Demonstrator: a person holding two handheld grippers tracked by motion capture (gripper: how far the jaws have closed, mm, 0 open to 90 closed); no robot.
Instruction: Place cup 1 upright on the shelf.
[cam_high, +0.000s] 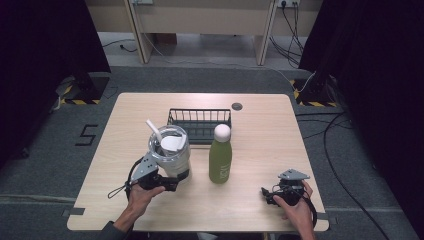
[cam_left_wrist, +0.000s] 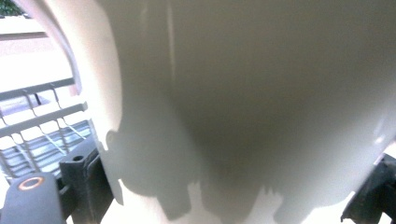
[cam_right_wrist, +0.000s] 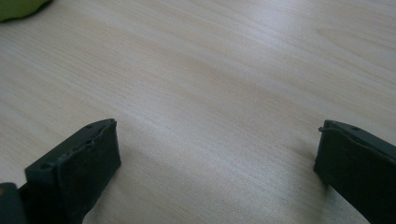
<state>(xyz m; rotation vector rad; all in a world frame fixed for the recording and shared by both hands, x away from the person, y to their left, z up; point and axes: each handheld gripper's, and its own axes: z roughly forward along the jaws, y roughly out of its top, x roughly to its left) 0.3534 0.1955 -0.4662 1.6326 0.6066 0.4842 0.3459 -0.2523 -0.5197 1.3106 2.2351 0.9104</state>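
Gripping the tumbler (cam_high: 170, 152) low on its body, your left gripper (cam_high: 167, 183) has a jaw on either side of the white wall (cam_left_wrist: 243, 107), clamped on it. Tumbler stands upright near the table's (cam_high: 260, 145) near-left part, lid and straw (cam_high: 154, 131) up. Wire rack (cam_high: 199, 124) sits just behind it, toward the far edge; rack wires show at left in the left gripper view (cam_left_wrist: 37, 135). Green bottle (cam_high: 220, 154) upright just right of the tumbler, apart from it. Your right gripper (cam_high: 267, 195) rests by the near-right corner, jaws wide apart over bare wood (cam_right_wrist: 210, 84), holding nothing; a green sliver of bottle (cam_right_wrist: 21, 9) at that view's top left.
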